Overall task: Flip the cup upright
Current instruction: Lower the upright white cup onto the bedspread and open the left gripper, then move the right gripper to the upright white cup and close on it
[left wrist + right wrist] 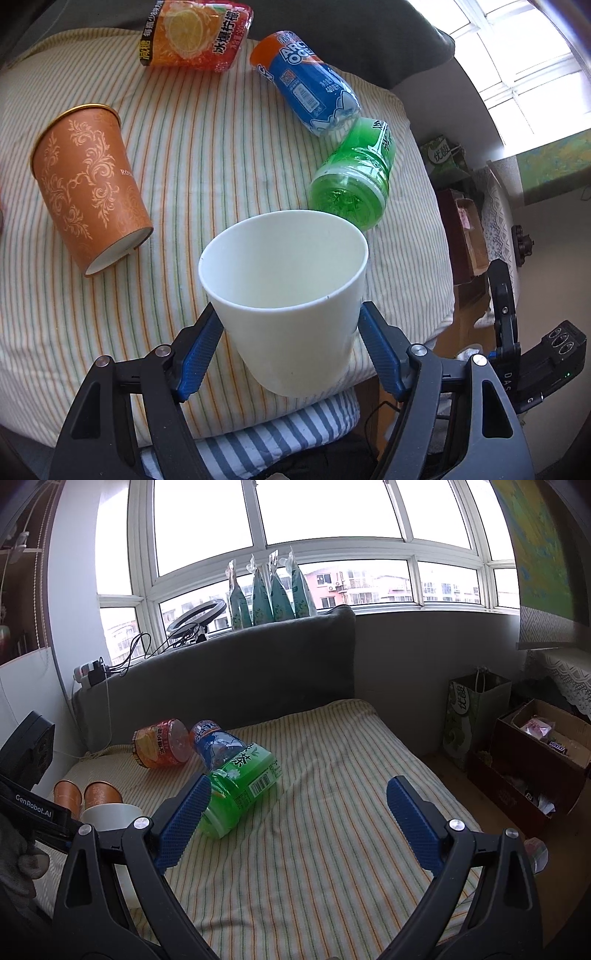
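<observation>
- The left gripper clamps the white cup between its blue pads, one on each side of the cup's wall.
- The cup hangs over the near edge of the striped cushion, mouth open toward the camera and upward, base down, long axis tilted a little off upright.
- The right gripper is spread wide and holds nothing, above the cushion.
- Farther left an orange patterned cup lies on its side, base toward the camera.
- Beyond lie a green bottle, a blue-labelled bottle and an orange bottle, all on their sides.
</observation>
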A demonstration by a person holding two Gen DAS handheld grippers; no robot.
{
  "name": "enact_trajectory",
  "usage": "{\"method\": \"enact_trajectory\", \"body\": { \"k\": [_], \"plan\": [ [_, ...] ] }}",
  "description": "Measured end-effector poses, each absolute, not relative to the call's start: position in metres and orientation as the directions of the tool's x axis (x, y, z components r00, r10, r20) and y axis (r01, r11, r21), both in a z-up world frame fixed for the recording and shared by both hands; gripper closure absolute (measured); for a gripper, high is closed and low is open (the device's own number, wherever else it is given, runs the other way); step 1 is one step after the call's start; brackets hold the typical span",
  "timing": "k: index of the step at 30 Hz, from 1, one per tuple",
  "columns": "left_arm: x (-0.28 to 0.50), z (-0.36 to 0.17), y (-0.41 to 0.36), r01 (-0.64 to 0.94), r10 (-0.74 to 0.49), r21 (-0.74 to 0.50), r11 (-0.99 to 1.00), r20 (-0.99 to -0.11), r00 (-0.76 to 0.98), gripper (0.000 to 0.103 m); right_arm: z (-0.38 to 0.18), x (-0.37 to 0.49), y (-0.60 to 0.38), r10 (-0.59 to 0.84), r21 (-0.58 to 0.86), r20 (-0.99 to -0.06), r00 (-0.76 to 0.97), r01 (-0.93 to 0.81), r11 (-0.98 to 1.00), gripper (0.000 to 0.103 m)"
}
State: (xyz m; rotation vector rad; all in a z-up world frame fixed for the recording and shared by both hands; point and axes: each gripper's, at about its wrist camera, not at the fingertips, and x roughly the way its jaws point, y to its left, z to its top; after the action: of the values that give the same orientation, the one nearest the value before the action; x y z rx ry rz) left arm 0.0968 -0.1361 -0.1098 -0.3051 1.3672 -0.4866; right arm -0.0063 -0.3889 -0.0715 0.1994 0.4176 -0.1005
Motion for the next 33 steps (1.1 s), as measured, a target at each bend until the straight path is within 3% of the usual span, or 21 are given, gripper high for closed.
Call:
{"method": "enact_trajectory", "body": {
  "k": [16, 27, 33],
  "plan": [
    [0.111, -0.108, -0.148, 0.215, -0.446, -0.401, 0.89, -0.866, 0.228, 0.028, -0.071, 0.0, -0.38, 0.003, 0.179, -0.457, 0.889, 0.088, 0.98, 0.005],
    [0.088, -0.085, -0.108, 0.219, -0.44, -0.383, 0.897, -0.821, 0.364, 0.028, -0.073, 0.029, -0.353, 0.155, 0.184, -0.605, 0.781, -0.052, 0.981, 0.005],
    [0.073, -0.078, -0.082, 0.202, -0.358, -0.296, 0.933, -0.798, 0.485, 0.028, -0.072, 0.048, -0.332, 0.26, 0.252, -0.662, 0.703, -0.119, 0.961, 0.005]
  ]
}}
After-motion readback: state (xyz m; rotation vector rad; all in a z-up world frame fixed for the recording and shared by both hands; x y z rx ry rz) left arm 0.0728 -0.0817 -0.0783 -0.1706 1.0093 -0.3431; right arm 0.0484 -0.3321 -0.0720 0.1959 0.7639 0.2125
